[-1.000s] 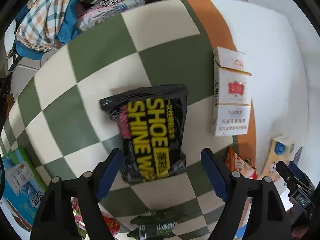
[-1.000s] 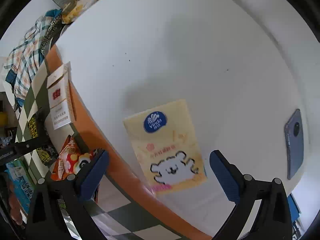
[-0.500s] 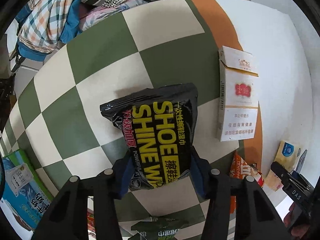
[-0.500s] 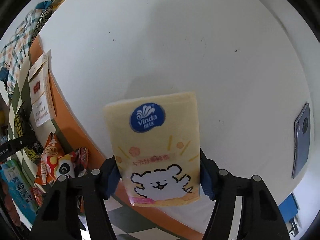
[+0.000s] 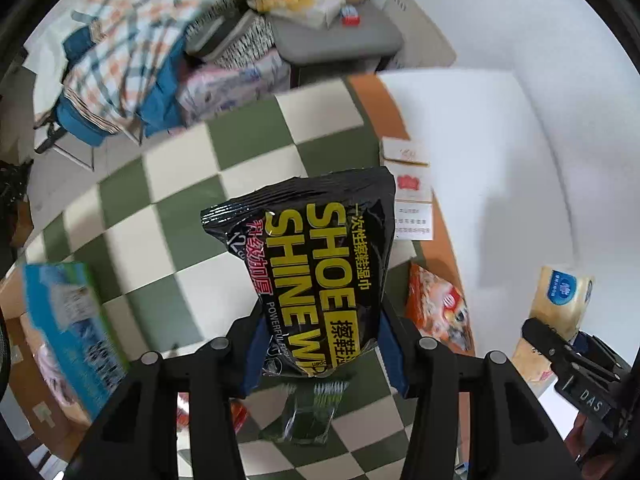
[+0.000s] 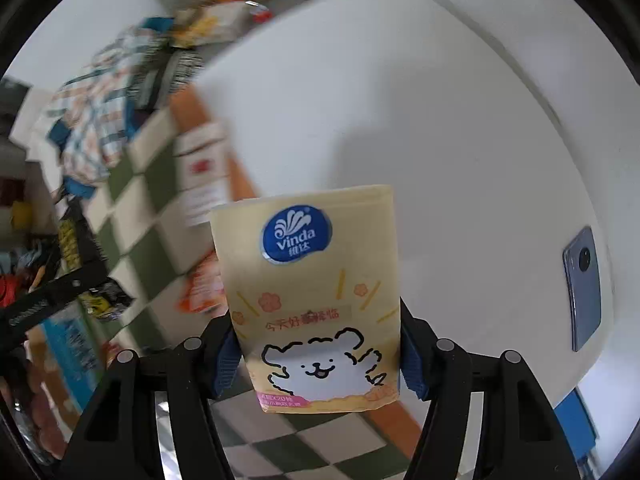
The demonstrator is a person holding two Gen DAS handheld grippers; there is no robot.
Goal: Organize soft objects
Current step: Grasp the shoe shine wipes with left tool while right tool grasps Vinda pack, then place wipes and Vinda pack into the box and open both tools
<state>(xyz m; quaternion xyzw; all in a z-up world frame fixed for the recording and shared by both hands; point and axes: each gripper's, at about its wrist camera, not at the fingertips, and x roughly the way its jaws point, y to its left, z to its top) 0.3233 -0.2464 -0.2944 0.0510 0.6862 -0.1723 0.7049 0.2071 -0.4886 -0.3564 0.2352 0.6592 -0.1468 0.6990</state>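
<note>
A black "SHOE SHINE" wipes pack (image 5: 320, 256) hangs above the green-and-white checked cloth (image 5: 168, 216), with my left gripper (image 5: 322, 354) shut on its lower end. A yellow Vinda tissue pack (image 6: 308, 280) with a white bear drawing is lifted off the white table (image 6: 440, 120), and my right gripper (image 6: 320, 364) is shut on its lower half. Both grippers point down. In the left wrist view the tissue pack (image 5: 560, 300) shows at the right, held off the table. The black pack (image 6: 100, 304) shows blurred at the left of the right wrist view.
On the cloth lie a white carton (image 5: 412, 208), an orange snack bag (image 5: 436, 308), a dark green packet (image 5: 312, 412) and a blue-green box (image 5: 68, 320). A phone (image 6: 584, 288) rests on the white table. A plaid shirt (image 5: 120, 60) drapes a chair behind.
Both grippers went from open around their packs to shut on them. Both packs have since been lifted off the surface, and the views have pulled back.
</note>
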